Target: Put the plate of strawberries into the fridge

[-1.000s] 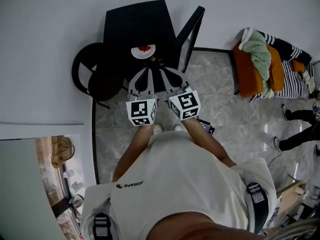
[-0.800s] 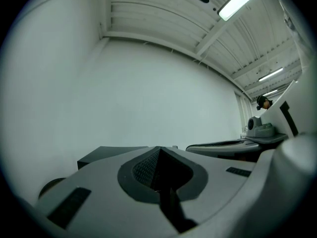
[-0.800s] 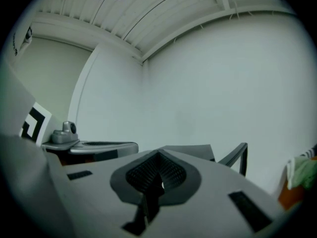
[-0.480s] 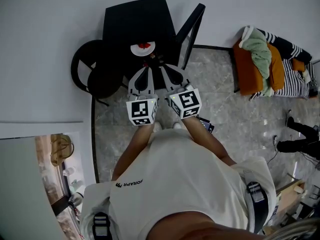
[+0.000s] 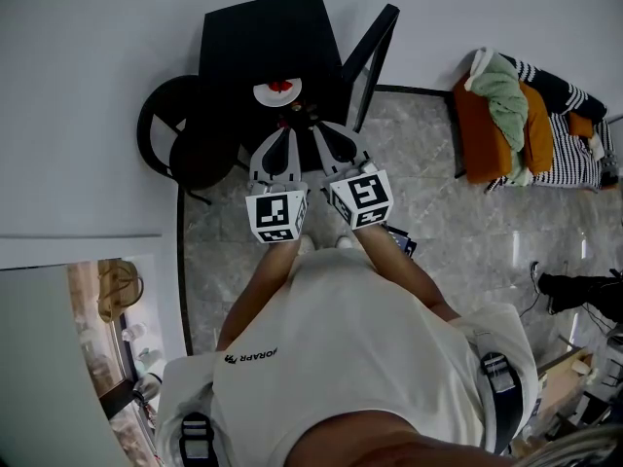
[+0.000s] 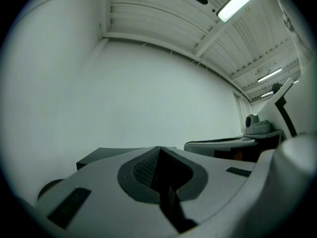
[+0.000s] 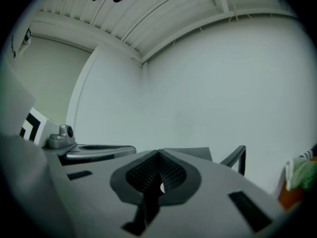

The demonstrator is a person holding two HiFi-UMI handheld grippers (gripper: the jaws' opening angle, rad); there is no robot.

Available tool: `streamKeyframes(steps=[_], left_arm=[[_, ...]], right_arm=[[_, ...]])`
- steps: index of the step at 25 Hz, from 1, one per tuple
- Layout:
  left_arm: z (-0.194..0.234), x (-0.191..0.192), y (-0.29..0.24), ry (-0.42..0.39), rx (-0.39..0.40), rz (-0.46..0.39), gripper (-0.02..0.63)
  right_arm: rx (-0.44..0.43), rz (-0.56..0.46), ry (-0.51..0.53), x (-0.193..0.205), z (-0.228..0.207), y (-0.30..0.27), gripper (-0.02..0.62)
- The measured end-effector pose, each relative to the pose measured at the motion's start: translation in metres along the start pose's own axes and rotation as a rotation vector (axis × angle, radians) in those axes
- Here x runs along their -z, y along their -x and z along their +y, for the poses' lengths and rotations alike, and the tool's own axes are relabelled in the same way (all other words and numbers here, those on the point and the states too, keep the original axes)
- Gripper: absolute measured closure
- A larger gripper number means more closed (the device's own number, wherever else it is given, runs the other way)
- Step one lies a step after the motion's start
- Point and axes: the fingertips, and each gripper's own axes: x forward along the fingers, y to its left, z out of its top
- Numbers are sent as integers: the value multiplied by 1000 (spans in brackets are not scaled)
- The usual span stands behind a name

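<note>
- One black table [image 5: 248,52] bears the plate of strawberries [image 5: 278,91].
- We find the left gripper [image 5: 289,132] and right gripper [image 5: 316,130] pressed together, empty, near the plate.
- We judge that pickup, carry and fridge placement all remain.

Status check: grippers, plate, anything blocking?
Left gripper shut, empty. Right gripper shut, empty. Plate of strawberries on black table, ahead of both, untouched. Nothing seen in between.

Two grippers [image 5: 289,134] [image 5: 319,132], one plate of strawberries [image 5: 277,91], one black table [image 5: 263,37], one round chair [image 5: 185,149].
</note>
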Motion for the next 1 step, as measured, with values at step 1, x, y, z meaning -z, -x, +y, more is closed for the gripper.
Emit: streamKeyframes(steps=[1], left_arm=[[0, 0, 0, 0, 1, -1, 604]], right_arm=[[1, 0, 0, 0, 0, 0, 583]])
